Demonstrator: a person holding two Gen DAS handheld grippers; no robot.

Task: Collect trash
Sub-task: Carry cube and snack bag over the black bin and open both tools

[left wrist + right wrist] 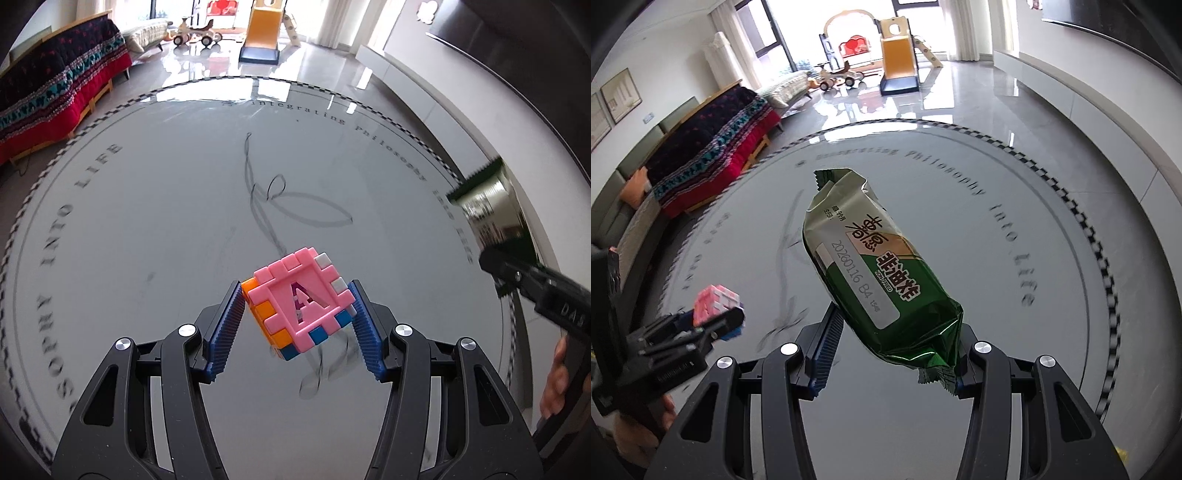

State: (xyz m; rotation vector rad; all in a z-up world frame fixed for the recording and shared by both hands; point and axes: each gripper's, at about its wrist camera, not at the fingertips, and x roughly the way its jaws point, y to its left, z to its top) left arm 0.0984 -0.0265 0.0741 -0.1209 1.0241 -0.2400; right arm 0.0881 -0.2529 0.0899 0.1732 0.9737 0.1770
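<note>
My left gripper is shut on a pink, orange and blue toy cube with a letter A on its top, held above the round glass table. My right gripper is shut on a green and white snack wrapper, held above the table. The wrapper also shows blurred at the right of the left wrist view. The cube and the left gripper show at the lower left of the right wrist view.
The table has a checkered rim and printed lettering. A sofa with a red and dark blanket stands to the left. A toy slide and ride-on toys stand on the glossy floor beyond. A white low cabinet runs along the right.
</note>
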